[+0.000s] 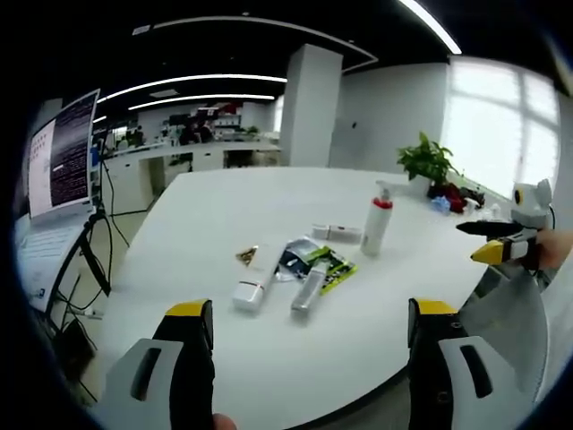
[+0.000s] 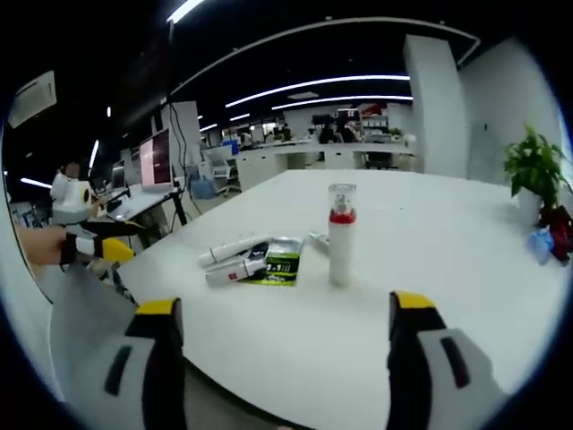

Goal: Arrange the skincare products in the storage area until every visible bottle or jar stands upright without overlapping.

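Work looks barely begun: only the pump bottle stands upright on the white table, while two white tubes lie flat just beside it over a green sachet. Left gripper and right gripper hover near the bottle, jaws spread wide, holding nothing.

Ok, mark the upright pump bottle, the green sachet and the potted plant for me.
upright pump bottle [image 2: 341, 242], right gripper view, on its white body.
green sachet [image 2: 279, 266], right gripper view, on its printed face.
potted plant [image 1: 428, 161], left gripper view, on its leaves.
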`<move>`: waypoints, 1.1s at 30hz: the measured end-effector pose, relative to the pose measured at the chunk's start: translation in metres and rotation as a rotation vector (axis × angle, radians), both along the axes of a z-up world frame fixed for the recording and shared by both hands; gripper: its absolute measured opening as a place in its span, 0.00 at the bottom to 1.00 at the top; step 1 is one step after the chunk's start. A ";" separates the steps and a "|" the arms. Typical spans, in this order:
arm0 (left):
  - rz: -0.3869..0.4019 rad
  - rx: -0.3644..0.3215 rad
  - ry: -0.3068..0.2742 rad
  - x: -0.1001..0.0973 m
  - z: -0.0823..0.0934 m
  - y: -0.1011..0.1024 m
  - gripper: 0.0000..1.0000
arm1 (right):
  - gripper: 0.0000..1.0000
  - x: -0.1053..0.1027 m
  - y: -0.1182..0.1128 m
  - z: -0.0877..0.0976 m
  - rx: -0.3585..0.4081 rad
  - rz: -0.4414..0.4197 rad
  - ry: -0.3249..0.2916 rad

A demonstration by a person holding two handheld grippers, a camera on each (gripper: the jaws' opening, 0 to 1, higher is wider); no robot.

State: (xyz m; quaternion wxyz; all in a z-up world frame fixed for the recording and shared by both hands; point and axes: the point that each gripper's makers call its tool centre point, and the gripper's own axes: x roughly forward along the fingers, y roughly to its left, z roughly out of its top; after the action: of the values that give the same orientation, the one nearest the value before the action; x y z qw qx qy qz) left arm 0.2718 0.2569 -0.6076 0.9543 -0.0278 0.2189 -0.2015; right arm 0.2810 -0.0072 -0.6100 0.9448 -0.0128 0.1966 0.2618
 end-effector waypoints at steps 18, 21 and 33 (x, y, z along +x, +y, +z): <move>-0.055 0.054 0.071 0.009 -0.009 -0.004 0.90 | 0.94 0.000 -0.001 -0.002 0.006 0.012 -0.006; -0.072 0.073 0.079 0.016 -0.011 -0.005 0.90 | 0.94 0.000 -0.002 -0.001 0.011 0.006 -0.011; -0.135 0.130 0.130 0.057 -0.028 -0.015 0.89 | 0.92 0.004 -0.012 -0.001 0.069 -0.045 0.005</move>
State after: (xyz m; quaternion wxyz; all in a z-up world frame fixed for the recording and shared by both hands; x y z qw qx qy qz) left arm 0.3289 0.2416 -0.6353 0.9222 0.0361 0.2943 -0.2483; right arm 0.2849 -0.0196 -0.6106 0.9498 0.0248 0.1901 0.2470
